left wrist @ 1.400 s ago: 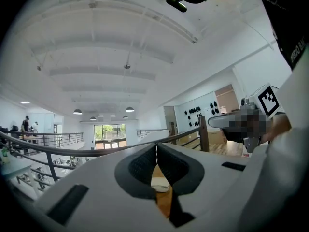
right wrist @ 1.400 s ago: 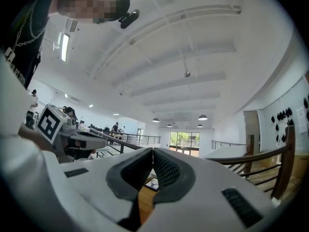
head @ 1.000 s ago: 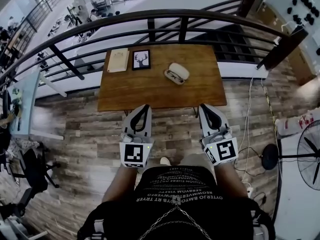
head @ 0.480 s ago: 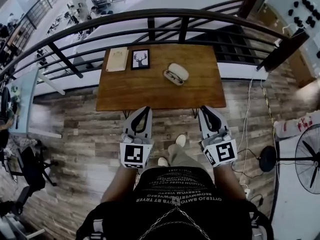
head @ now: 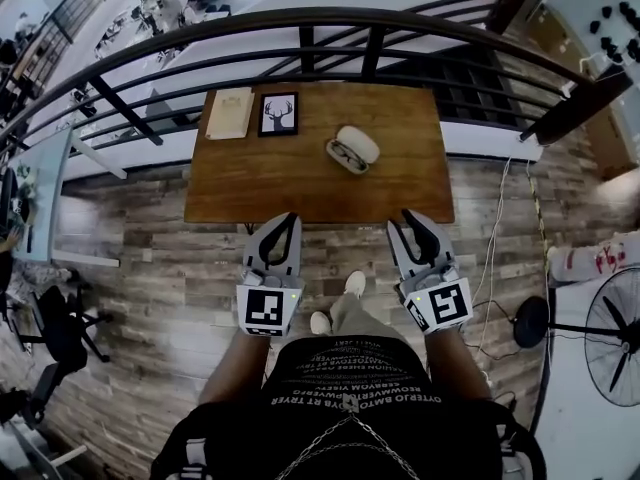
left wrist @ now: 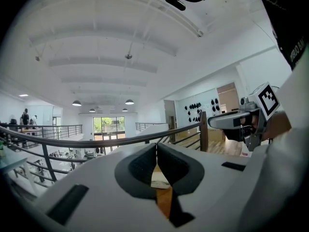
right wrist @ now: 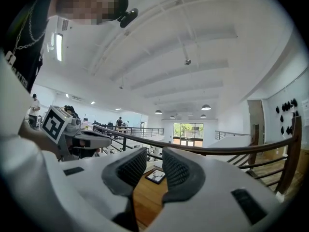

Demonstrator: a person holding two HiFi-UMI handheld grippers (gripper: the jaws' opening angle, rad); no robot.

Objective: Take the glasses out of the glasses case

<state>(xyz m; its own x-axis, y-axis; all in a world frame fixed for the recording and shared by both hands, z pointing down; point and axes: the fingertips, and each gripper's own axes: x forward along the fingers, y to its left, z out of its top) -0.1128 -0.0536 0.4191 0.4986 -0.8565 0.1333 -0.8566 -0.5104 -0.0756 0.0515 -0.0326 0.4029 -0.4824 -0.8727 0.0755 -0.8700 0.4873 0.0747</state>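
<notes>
While the open glasses case lies on the wooden table with the glasses inside it, both grippers are short of the table's near edge, well apart from the case. Left gripper: jaws closed tip to tip, empty. Right gripper: jaws opening, nothing between them. A framed deer picture lies left of the case.

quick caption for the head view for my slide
Open glasses case with glasses inside on a wooden table; left tool shut, right tool opening with nothing between its jaws, neither at the case.
</notes>
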